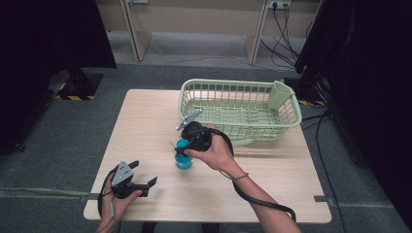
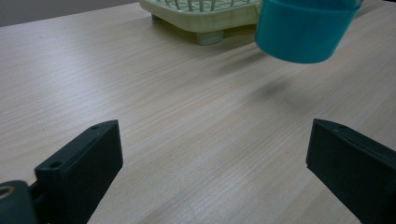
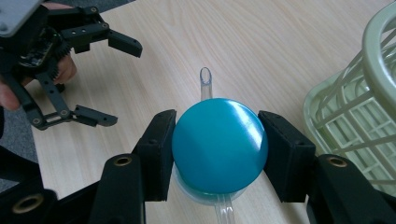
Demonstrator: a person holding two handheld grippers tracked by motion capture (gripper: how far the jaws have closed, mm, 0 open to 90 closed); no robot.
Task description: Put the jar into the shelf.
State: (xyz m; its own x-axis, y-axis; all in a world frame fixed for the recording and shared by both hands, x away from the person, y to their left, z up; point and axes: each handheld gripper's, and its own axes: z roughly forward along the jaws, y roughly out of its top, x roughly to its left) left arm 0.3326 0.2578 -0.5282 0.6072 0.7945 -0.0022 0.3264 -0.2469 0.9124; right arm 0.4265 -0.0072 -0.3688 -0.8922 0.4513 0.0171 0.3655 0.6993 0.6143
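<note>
High view: my right gripper [image 1: 187, 144] and hand [image 1: 214, 153] cover most of the blue cup [image 1: 184, 160]; its contents can't be told. Left gripper view: the cup's top is cut off by the upper edge, as is the green basket [image 2: 205, 14]. Right gripper view: the clear straw [image 3: 206, 81] passes under the blue lid [image 3: 219, 144]; the basket runs off the right edge.

Both grippers, the left gripper [image 1: 145, 184] and the right gripper [image 1: 180, 148], are black with brass-ringed screw holes, grey three-cornered top plates, and black trailing cables; arms bare.
</note>
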